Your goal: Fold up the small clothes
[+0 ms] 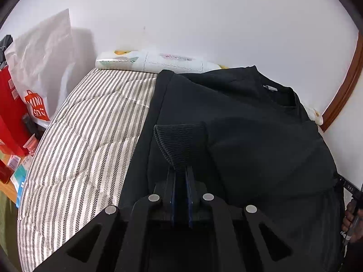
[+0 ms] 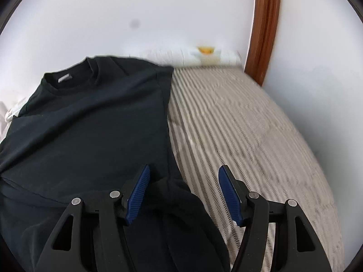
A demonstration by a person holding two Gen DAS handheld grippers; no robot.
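Black long-sleeved sweatshirt [image 1: 261,136] lies flat on a striped quilted bedcover [image 1: 86,136]. Left gripper [image 1: 181,176] pinches the sweatshirt's ribbed black cuff [image 1: 179,140] over its chest. Right gripper [image 2: 183,195] is spread above the sweatshirt's edge, pressing nothing.

Black sweatshirt [image 1: 261,136], grey-and-white striped bedcover [image 1: 86,136], red-and-white bag [image 1: 36,104], blue fingers [image 2: 138,195], white wall [image 1: 204,18]
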